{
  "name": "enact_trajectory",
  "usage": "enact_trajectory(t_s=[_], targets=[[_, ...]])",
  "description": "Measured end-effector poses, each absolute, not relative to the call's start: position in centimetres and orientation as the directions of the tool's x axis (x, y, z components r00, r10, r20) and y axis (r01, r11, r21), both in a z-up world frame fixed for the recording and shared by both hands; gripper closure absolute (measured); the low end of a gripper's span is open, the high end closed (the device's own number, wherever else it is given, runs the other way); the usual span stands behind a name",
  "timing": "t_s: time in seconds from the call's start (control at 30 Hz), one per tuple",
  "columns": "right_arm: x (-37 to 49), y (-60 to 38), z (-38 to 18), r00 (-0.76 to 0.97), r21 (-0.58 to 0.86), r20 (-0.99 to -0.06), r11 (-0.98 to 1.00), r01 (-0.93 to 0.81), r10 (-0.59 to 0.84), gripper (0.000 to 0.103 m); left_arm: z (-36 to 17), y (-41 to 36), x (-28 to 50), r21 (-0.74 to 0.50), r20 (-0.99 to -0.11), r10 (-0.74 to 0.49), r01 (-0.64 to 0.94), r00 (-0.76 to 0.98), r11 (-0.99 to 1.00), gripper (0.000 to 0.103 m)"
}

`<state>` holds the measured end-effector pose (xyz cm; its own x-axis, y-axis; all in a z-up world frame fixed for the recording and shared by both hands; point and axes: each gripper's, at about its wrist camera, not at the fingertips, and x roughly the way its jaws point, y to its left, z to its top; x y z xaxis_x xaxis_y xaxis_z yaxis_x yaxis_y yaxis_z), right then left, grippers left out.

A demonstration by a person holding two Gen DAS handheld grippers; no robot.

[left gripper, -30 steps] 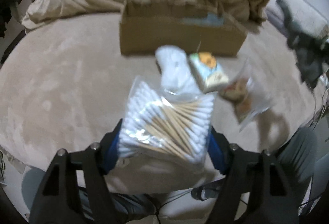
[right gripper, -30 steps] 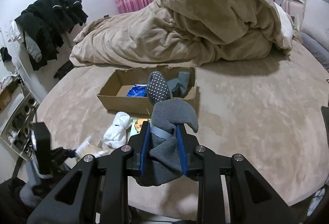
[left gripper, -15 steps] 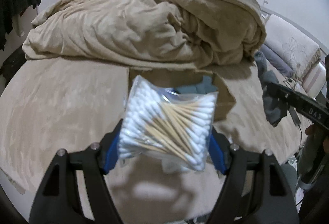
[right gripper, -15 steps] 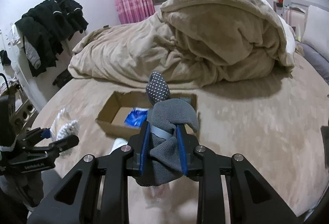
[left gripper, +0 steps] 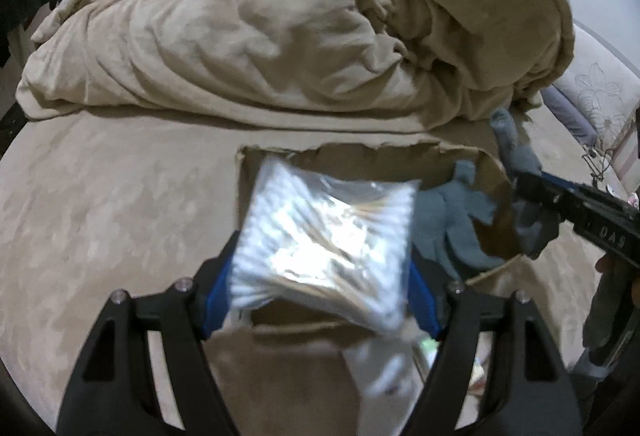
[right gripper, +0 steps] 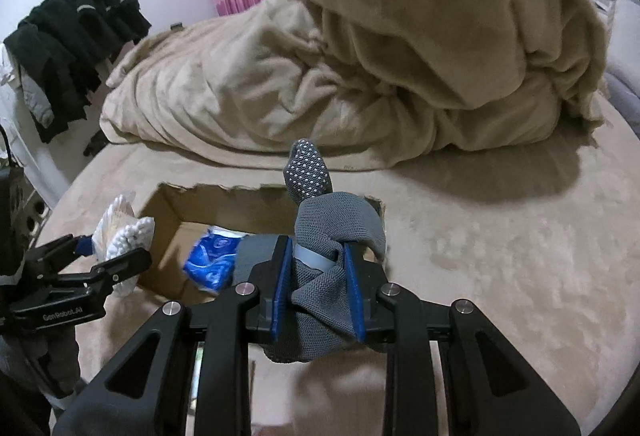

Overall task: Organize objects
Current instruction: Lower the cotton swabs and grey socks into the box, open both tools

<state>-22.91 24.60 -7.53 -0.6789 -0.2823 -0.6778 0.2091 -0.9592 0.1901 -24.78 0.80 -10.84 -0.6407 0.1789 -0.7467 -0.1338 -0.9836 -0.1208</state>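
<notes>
While my left claw [left gripper: 320,288] is gripping the bag of cotton swabs [left gripper: 324,240] over the cardboard box [left gripper: 490,192], my right claw [right gripper: 318,284] is clamping a rolled grey sock [right gripper: 332,236] above the box's right end.

"GenRobot.AI" in white on the left gripper [right gripper: 116,254] body, upside-down letters, apparently "DAS", on the right gripper [left gripper: 520,188]
</notes>
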Motion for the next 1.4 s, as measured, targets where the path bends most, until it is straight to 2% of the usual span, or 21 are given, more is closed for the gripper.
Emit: enact_trajectory(t_s=[0.17,0.37,0.47,0.53,0.57,0.6,0.97,1.07,1.4], targets=[[-24.3,24.0,-9.9,-0.646,0.192,-0.710,-0.960,0.206,-0.280,0.076,-12.1,1.9,-26.1,-0.074,-0.753,0.157,-0.156,-0.639,-0.985,0.025],[-24.8,23.6,-11.7,-0.630,0.165,-0.736,-0.968,0.188,-0.248,0.075,-12.1,2.6,-26.4,-0.079,-0.755,0.171,-0.171,-0.633,-0.982,0.014],[-24.3,23.8,-11.2,-0.639,0.177,-0.725,-0.966,0.188,-0.257,0.063,-11.7,2.5,-25.9,-0.085,-0.747,0.173,-0.167,-0.641,-0.982,0.013],[-23.6,23.8,-10.3,-0.658,0.186,-0.702,-0.963,0.196,-0.270,0.048,-10.8,2.0,-25.3,-0.091,-0.734,0.172,-0.155,-0.658,-0.984,0.013],[-23.3,23.9,-9.9,-0.667,0.188,-0.693,-0.962,0.199,-0.273,0.037,-10.2,1.8,-24.8,-0.096,-0.726,0.172,-0.150,-0.666,-0.984,0.011],[-23.0,23.9,-9.5,-0.674,0.191,-0.685,-0.961,0.200,-0.276,0.034,-9.7,1.6,-24.4,-0.099,-0.720,0.172,-0.146,-0.673,-0.984,0.008],[-16.1,24.5,-2.8,-0.747,0.181,-0.601,-0.958,0.222,-0.286,0.031,-2.6,0.3,-16.7,-0.167,-0.639,0.220,-0.146,-0.737,-0.975,0.001],[-13.4,24.5,-1.2,-0.764,0.175,-0.576,-0.957,0.232,-0.290,0.024,-1.3,0.3,-13.9,-0.171,-0.615,0.224,-0.149,-0.756,-0.974,0.000],[-7.3,24.0,-0.3,-0.765,0.147,-0.571,-0.954,0.262,-0.298,0.023,-1.9,-0.1,-6.4,-0.214,-0.620,0.235,-0.127,-0.748,-0.969,0.000]])
